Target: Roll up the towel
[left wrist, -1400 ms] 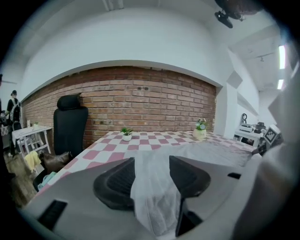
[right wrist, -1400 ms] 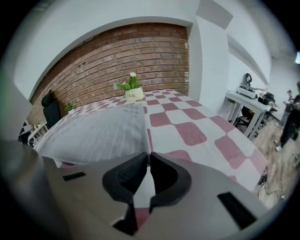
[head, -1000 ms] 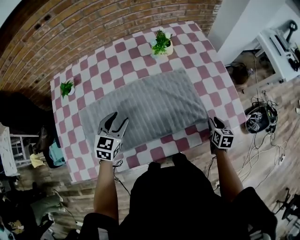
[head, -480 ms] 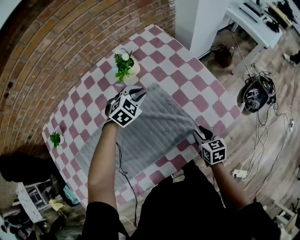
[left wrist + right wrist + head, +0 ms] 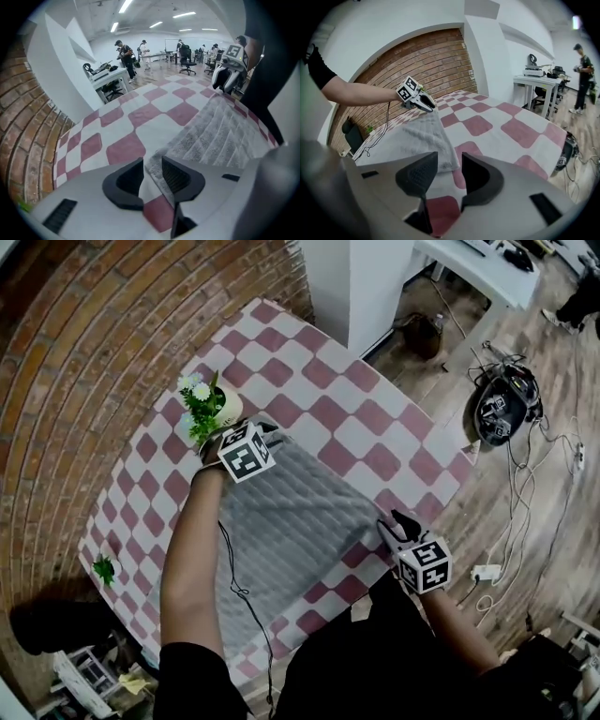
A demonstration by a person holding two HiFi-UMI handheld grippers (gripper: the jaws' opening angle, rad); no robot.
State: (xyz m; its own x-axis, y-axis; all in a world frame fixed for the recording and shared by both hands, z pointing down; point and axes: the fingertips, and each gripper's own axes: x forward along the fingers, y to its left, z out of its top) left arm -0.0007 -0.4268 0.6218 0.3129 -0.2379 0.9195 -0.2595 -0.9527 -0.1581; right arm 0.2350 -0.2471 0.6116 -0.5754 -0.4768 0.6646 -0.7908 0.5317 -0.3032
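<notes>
Red-and-white checked tablecloth (image 5: pixel 373 420) covers the whole work surface, and the grey ribbed towel (image 5: pixel 281 521) lies on it flat, not yet rolled. Nearest the person, the right gripper (image 5: pixel 450 156) waits where it was a second ago, at the towel's near corner. Its jaws stand narrowly apart, with only that corner's tip and bare cloth beyond them, clasping nothing.

At the far end of the same short edge sits the left gripper (image 5: pixel 152 162). That is the change: a second ago it hovered over the towel's opposite end, and it has since swung right across the towel. Its jaws closed in on the way and have just been opening a little. The corner hem runs between them, against one pad with tablecloth showing beside the other, so I judge it not yet pinched.

Just past it stands the small white pot of green leaves and white flowers (image 5: pixel 208 409), then the brick wall (image 5: pixel 84 362). With both grippers on one short edge, the roll looks ready to start from this end.
</notes>
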